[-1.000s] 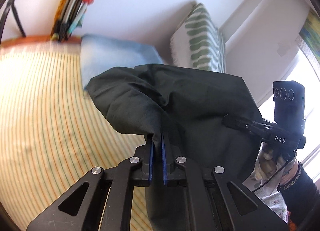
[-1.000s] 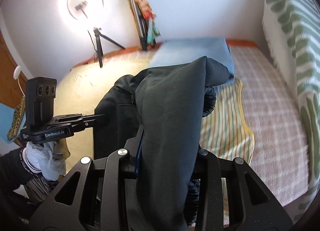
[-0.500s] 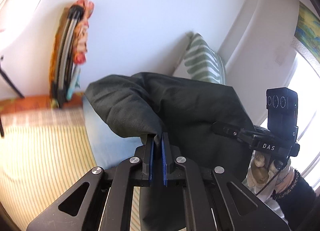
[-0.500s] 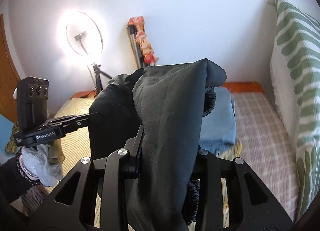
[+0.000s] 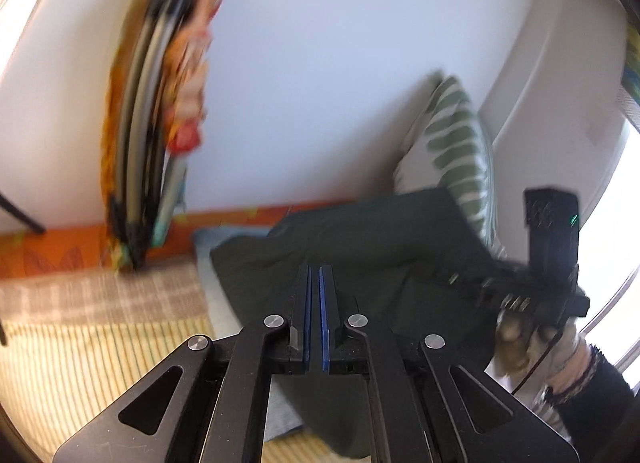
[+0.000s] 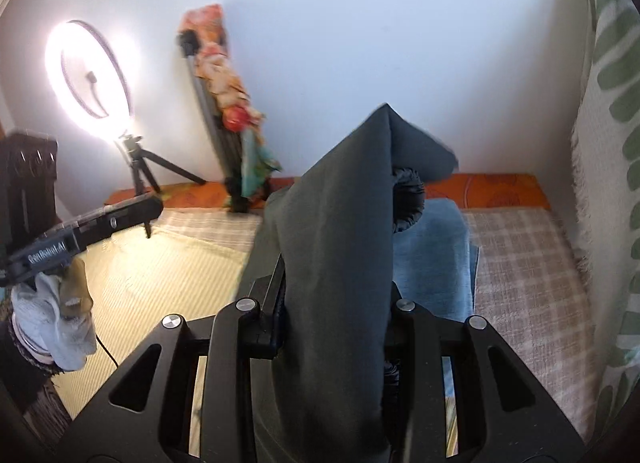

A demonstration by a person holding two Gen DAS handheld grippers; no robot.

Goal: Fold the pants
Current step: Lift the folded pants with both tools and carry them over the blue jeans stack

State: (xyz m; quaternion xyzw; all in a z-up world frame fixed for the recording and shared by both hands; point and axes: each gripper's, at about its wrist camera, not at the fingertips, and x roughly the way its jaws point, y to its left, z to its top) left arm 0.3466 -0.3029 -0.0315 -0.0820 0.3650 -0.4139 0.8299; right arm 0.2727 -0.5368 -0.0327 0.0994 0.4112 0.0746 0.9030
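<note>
My right gripper [image 6: 336, 327] clamps a thick bunch of the pants [image 6: 340, 247]; my left gripper [image 5: 315, 315] is pinched shut, seemingly empty. They look soft, light and droopy, so I'd hold them at the hems.

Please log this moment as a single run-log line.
phase: carrying | left gripper: shut, fabric grip unclear | right gripper: shut on dark pants | below: folded blue cloth

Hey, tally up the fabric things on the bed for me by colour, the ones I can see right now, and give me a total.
Dark green pants: 1
Blue folded cloth: 1
Green-and-white leaf pillow: 1
Total: 3
</note>
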